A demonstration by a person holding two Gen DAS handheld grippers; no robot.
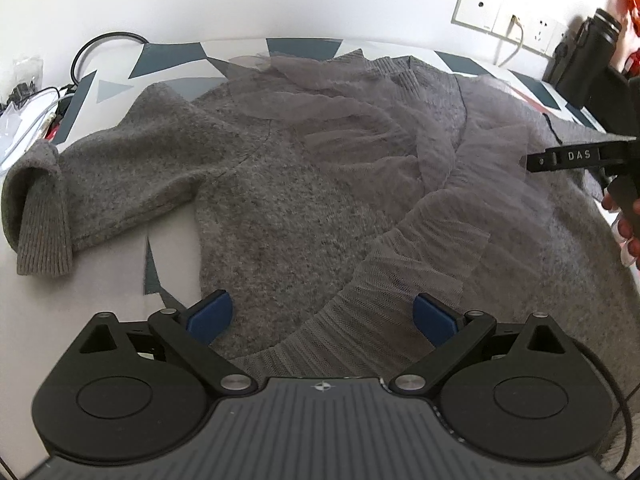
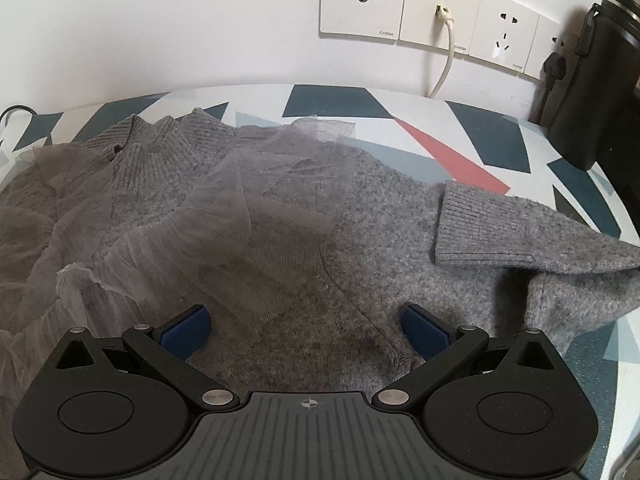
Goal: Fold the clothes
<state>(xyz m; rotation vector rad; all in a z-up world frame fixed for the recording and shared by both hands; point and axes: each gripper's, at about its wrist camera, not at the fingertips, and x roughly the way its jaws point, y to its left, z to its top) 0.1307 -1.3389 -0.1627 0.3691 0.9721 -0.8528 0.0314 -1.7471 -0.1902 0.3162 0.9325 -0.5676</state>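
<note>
Both grippers, left gripper [image 1: 323, 318] and right gripper [image 2: 305, 330], hover with jaws released over a grey knit sweater [image 1: 256, 200] spread on the patterned counter [image 2: 472, 120]. Soft, floppy knit; its tulle ruffles [image 1: 440, 184] likely snag, so grip the ribbed cuff [image 2: 476, 224] or hem.

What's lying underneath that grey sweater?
The grey sweater lies on a tabletop with a teal, white and red geometric pattern, visible around its edges. Sheer grey ruffles lie on top. Whatever sits directly beneath the knit is covered.
</note>
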